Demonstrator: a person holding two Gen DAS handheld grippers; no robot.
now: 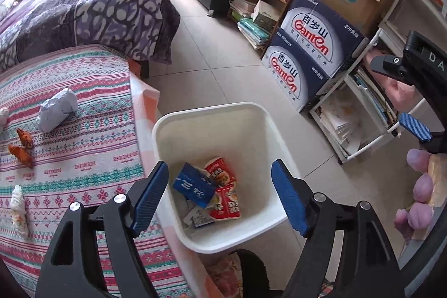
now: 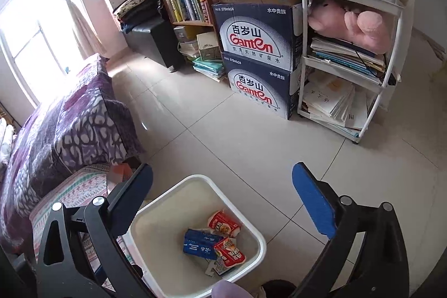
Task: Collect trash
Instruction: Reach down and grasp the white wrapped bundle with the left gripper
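Both claws hang spread and empty above the white bin.

Left claw (image 1: pixel 219 194) and right claw (image 2: pixel 223 207) each frame the bin (image 1: pixel 243 113), which holds one blue box (image 1: pixel 194 185) and two red packets (image 1: pixel 220 169). Left of the left claw, the worktop (image 1: pixel 83 158) carries one crumpled paper wad (image 1: pixel 57 109) and two orange scraps (image 1: pixel 21 154).

White plastic trash bin (image 1: pixel 251 113) on the tiled floor (image 1: pixel 212 74) just right of the striped-cloth tabletop (image 1: pixel 92 158), blue carton (image 1: pixel 194 185) and red snack packets (image 1: pixel 223 186) inside it, crumpled grey paper wad (image 1: pixel 57 109) on the tabletop, stacked water cartons (image 1: pixel 310 52) behind the bin, purple-quilted bed (image 1: pixel 83 10) behind the tabletop.
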